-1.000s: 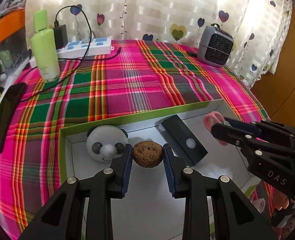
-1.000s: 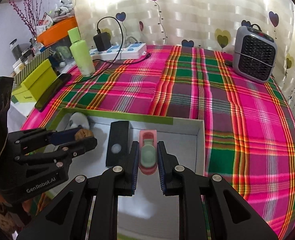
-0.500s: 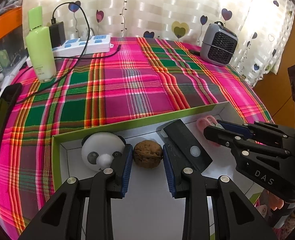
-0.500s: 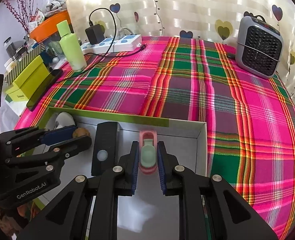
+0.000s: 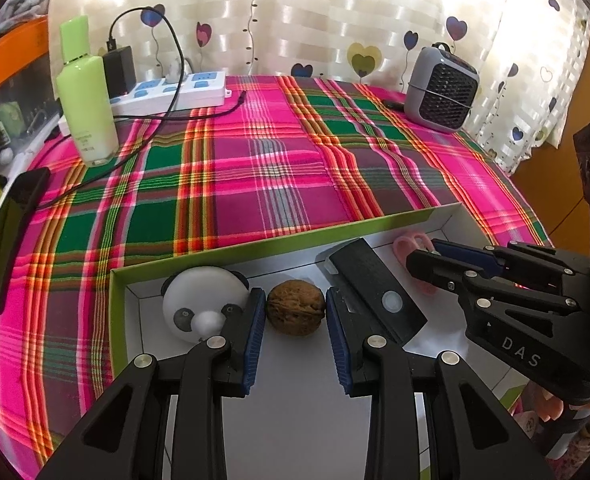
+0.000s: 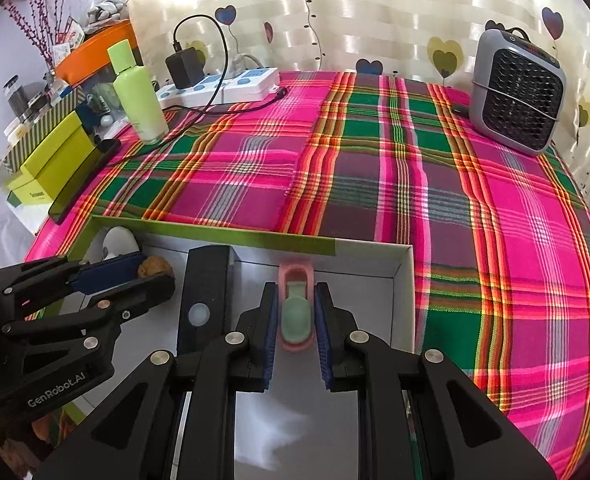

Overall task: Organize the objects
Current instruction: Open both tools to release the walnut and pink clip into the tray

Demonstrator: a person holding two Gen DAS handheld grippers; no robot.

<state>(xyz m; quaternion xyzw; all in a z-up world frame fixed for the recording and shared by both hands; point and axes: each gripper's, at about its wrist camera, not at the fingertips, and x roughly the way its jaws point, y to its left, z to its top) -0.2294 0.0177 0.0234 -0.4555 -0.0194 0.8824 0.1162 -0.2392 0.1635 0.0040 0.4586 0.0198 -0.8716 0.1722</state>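
In front of you the box (image 5: 231, 249) sits on the near edge of the tablecloth (image 5: 255, 168). Inside it, from left to right, you have the panda toy (image 5: 199, 304), the walnut (image 5: 294, 312), the flat remote-like device (image 5: 375, 292) and the small clip (image 6: 295, 312). Far back on your left the bottle (image 5: 87, 96) stands before the power strip (image 5: 175, 92); the small heater (image 5: 441, 96) stands far right.

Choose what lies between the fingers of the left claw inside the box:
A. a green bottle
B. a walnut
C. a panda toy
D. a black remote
B: the walnut sits on the box floor between the left claw fingers, panda toy beside it.
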